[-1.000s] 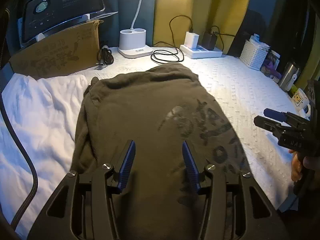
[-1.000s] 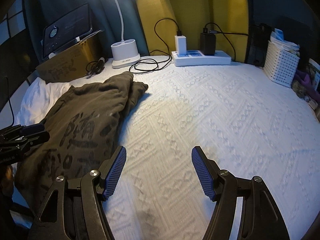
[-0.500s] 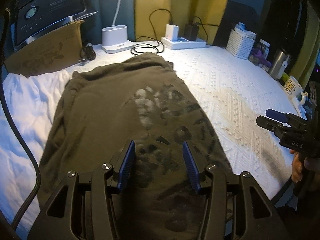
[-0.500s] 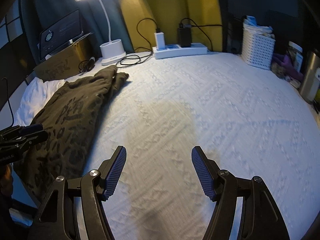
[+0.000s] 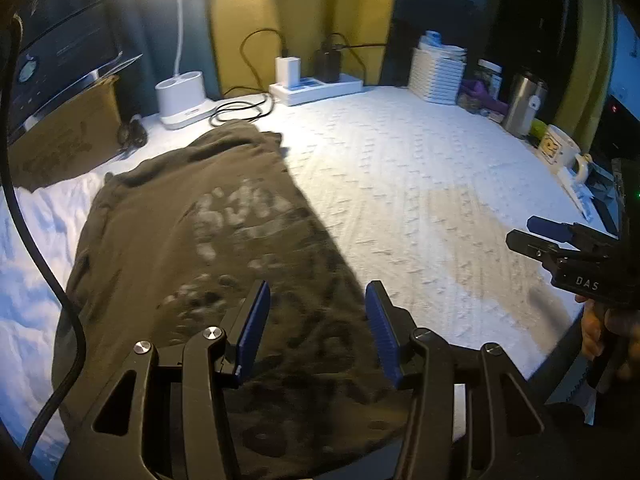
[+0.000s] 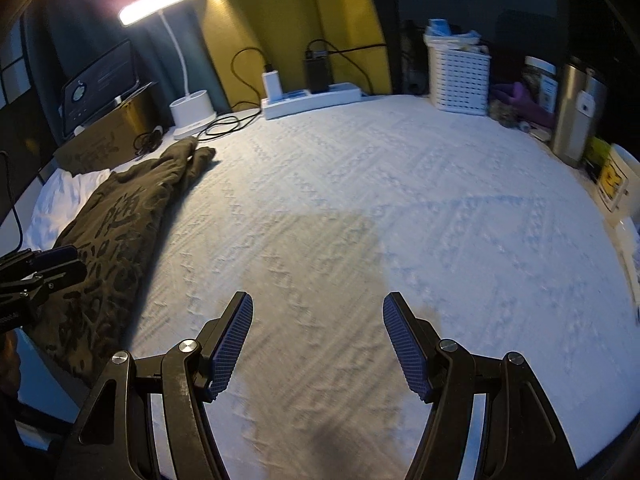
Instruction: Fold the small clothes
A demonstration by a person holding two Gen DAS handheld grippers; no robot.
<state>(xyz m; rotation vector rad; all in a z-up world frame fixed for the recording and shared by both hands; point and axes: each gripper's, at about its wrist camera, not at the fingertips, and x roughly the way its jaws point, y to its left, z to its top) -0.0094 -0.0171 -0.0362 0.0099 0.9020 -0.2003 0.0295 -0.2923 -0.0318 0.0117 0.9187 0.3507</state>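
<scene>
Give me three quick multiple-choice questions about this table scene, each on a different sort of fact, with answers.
1. Where does the olive shirt lie on the white cloth?
A. its left part
B. its middle
C. beside the basket

2. How many plugs stand in the power strip?
A. one
B. two
C. four

3. What is between the right gripper pads?
A. the shirt
B. a cable
C. nothing

Answers: 1 A, it lies left, near the lamp base. 2 B, one white, one black. 3 C, jaws apart over bare cloth.

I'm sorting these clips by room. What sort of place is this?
Probably a bedroom or home desk corner: a white textured cover holding an olive shirt, a lit desk lamp, a power strip and a mug.
</scene>
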